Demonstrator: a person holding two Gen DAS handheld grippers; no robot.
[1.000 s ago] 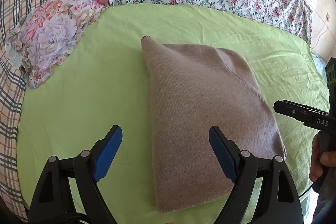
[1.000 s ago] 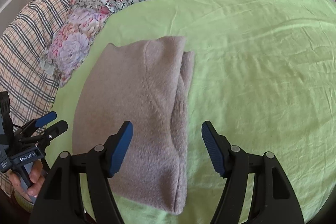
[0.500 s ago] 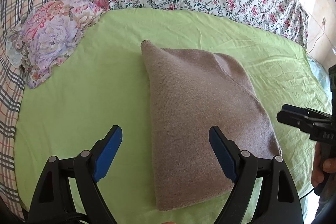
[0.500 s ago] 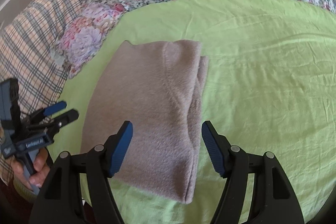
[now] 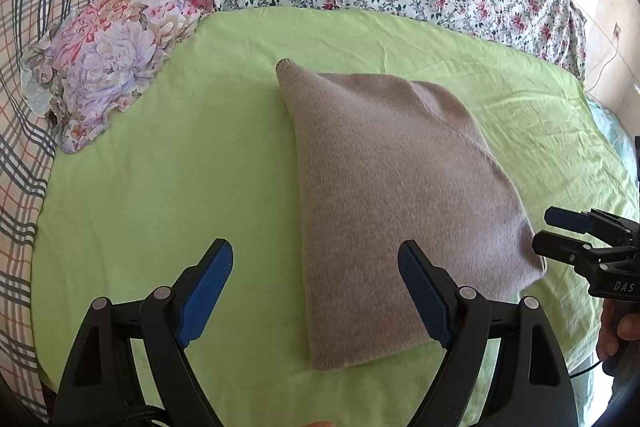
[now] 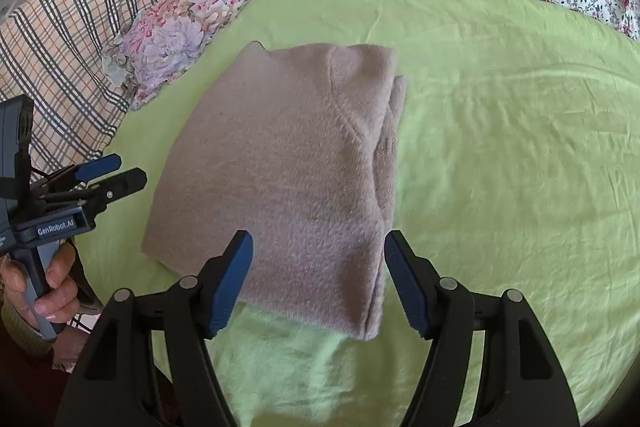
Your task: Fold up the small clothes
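Item: folded knit garment [image 5: 400,203] | being kept flat, frame centre, on green sheet [image 5: 160,187] | left gripper [image 5: 316,291], right gripper [image 6: 318,279]: being held wide, empty, likely for the next fold.

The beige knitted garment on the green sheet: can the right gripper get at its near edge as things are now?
Probably yes. The right gripper is open just above the near edge of the folded beige garment, nothing lies between them, and the left gripper stays off to the side.
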